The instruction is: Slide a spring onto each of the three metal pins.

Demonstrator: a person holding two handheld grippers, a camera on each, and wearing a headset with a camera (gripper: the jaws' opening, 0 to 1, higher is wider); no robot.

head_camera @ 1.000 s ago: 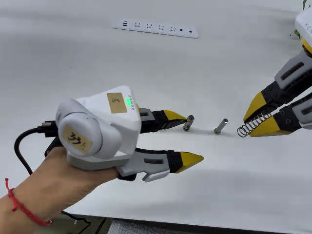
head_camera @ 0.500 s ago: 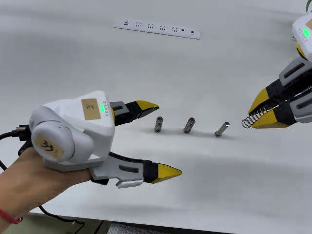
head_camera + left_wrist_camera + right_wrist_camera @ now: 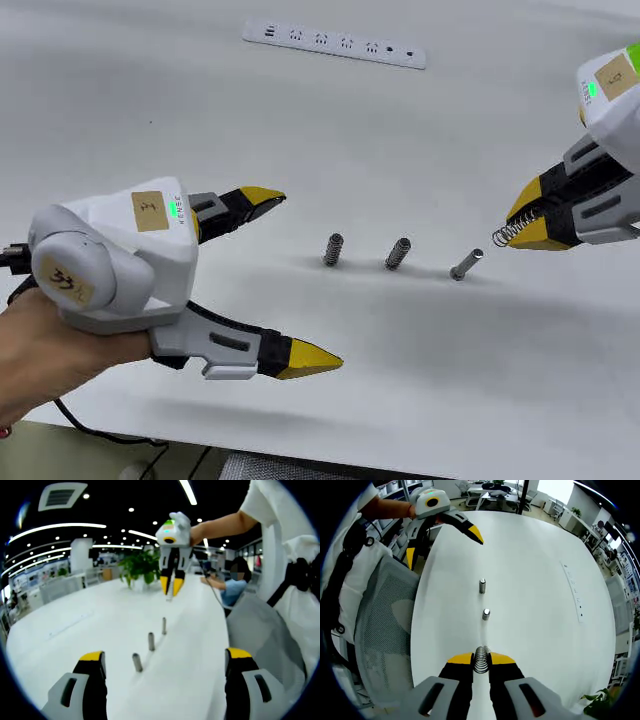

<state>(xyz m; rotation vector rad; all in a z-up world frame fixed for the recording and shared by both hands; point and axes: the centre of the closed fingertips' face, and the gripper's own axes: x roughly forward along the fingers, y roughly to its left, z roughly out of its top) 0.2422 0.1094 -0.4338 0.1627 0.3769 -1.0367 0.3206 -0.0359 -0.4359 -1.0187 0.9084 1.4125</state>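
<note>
Three short metal pins stand in a row on the white table. The left pin point(image 3: 333, 249) and the middle pin point(image 3: 398, 253) each wear a spring. The right pin point(image 3: 466, 264) is bare. My right gripper point(image 3: 527, 224) is shut on a loose spring point(image 3: 512, 231) that pokes out toward the bare pin from just above and to its right. In the right gripper view the held spring point(image 3: 480, 659) sits between the yellow tips, in line with the pins point(image 3: 486, 613). My left gripper point(image 3: 292, 279) stands open left of the row, holding nothing; its own view looks along the pins point(image 3: 151, 641).
A white power strip point(image 3: 335, 45) lies at the far side of the table. A grey mesh chair point(image 3: 385, 625) stands by the table edge. A person's hand point(image 3: 45, 350) holds the left gripper near the front edge.
My left gripper has drawn back to the left, away from the pins, uncovering the leftmost sprung pin. The right gripper has risen slightly with the spring still in it.
</note>
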